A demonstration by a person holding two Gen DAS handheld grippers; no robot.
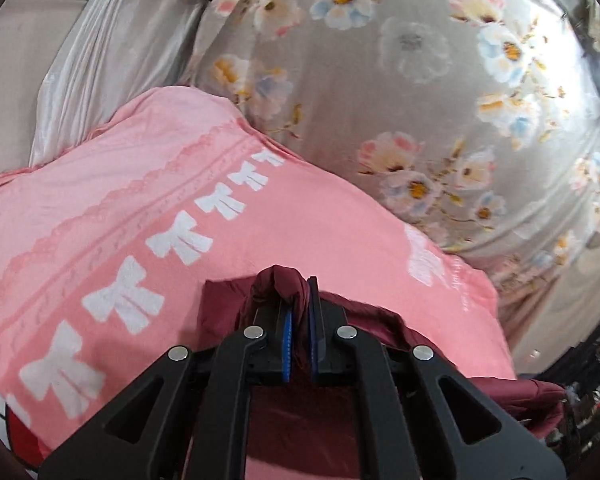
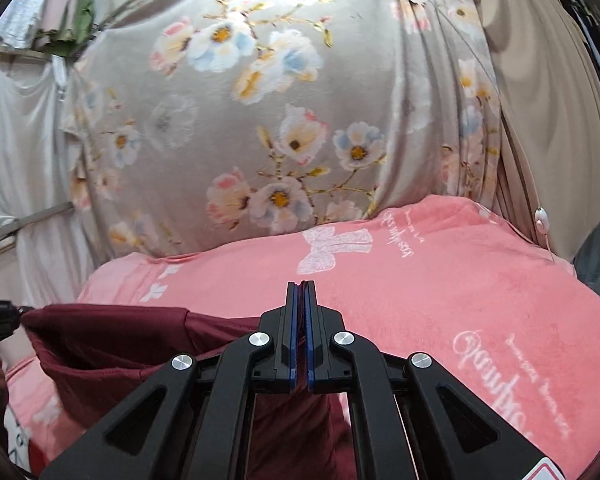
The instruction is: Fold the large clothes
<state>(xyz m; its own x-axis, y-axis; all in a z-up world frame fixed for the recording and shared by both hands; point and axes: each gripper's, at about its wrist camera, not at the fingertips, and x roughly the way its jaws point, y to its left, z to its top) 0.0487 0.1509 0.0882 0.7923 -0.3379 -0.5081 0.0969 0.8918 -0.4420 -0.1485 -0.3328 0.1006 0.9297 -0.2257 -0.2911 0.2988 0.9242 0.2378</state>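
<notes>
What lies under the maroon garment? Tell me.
Under the maroon garment lies a pink towel with white bows, itself spread over a grey floral sheet. The towel's part beneath the garment is covered.

Each matte black plastic claw (image 1: 299,284) (image 2: 301,286) has blue ribbed pads, angular linkage arms, silver round pivot screws; possibly a red-white sticker at the right one's corner.

maroon garment (image 2: 112,340) lower part hidden behind right gripper (image 2: 301,292), pink towel (image 2: 440,292) cropped at frame edges

Garment (image 2: 112,344) above towel (image 2: 440,280), sheet (image 2: 260,100) behind.
Spread between left gripper (image 1: 299,280) and right gripper (image 2: 301,284), curtain (image 2: 548,120) at right.
</notes>
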